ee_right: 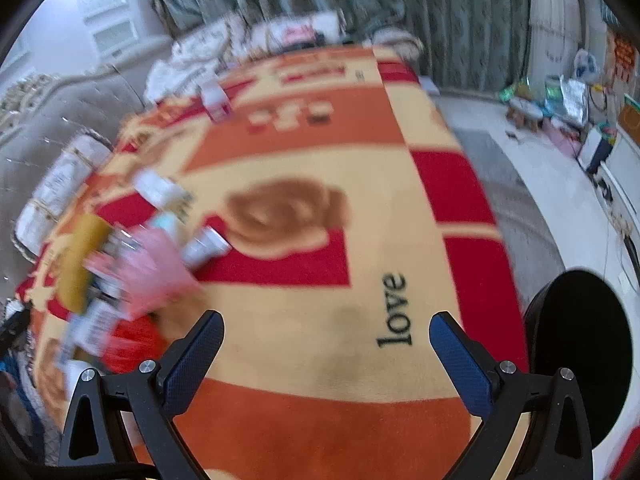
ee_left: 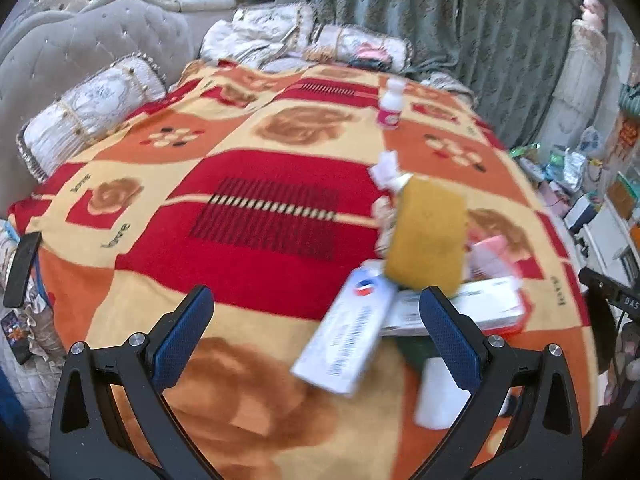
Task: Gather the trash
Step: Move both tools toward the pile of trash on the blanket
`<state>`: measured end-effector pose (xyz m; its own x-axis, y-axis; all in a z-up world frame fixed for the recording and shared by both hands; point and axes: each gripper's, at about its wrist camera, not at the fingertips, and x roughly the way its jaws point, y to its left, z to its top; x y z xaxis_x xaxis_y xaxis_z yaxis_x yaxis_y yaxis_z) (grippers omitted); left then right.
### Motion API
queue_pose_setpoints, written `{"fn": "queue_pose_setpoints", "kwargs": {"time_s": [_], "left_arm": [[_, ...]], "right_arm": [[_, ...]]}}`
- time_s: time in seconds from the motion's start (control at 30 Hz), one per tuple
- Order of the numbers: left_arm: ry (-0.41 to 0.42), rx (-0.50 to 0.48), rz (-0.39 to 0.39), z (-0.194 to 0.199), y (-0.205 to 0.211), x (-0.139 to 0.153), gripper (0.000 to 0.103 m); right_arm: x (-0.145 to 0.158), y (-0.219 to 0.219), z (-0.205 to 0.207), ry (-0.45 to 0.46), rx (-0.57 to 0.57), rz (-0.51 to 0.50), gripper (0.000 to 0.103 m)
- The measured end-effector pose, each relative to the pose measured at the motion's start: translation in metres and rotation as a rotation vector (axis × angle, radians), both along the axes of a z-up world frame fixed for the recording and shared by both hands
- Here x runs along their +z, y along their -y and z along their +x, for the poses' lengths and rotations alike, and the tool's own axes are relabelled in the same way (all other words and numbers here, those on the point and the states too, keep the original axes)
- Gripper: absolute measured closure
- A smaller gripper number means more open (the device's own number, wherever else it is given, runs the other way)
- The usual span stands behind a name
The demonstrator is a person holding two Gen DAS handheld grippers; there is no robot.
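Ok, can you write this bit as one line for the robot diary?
left gripper: open, empty | right gripper: open, empty | trash pile: on blanket | bottle: apart, far side

A blanket [ee_left: 248, 216] covers the bed [ee_left: 440, 80]. A pile of trash [ee_left: 432, 280] lies on the blanket toward the right side in the left wrist view: a sponge [ee_left: 428, 232] leans on top, a flat carton [ee_left: 352, 344] lies in front of it, and a long box [ee_left: 460, 308] lies just beside the carton. A small bottle [ee_left: 390, 106] stands well behind the pile. Pillows [ee_left: 92, 116] lie along the headboard [ee_left: 80, 40] at the left. A round stool [ee_right: 580, 352] stands beside the bed in the right wrist view.
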<state>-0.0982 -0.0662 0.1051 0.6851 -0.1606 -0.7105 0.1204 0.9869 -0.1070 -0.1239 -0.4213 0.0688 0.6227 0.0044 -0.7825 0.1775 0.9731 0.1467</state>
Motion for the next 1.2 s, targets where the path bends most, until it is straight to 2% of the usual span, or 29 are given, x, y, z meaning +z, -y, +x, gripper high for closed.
{"fn": "queue_pose_setpoints", "kwargs": {"time_s": [0.13, 0.3, 0.37, 0.57, 0.83, 1.2], "left_arm": [[0.06, -0.024, -0.002, -0.013, 0.017, 0.023, 0.001], [0.102, -0.047, -0.01, -0.024, 0.035, 0.04, 0.001], [0.122, -0.049, -0.009, -0.029, 0.038, 0.043, 0.001], [0.147, -0.056, -0.027, -0.035, 0.047, 0.047, 0.001], [0.173, -0.065, -0.034, -0.035, 0.055, 0.048, 0.001], [0.162, -0.059, -0.046, -0.029, 0.061, 0.045, 0.001]], "right_arm": [[0.047, -0.024, -0.013, 0.121, 0.04, -0.05, 0.0], [0.074, -0.048, -0.023, 0.201, 0.061, -0.073, 0.0], [0.081, -0.058, -0.027, 0.234, 0.066, -0.111, 0.0], [0.091, -0.06, -0.039, 0.286, 0.055, -0.101, 0.0], [0.095, -0.064, -0.044, 0.327, 0.053, -0.134, 0.0], [0.089, -0.069, -0.044, 0.322, 0.06, -0.134, 0.0]]}}
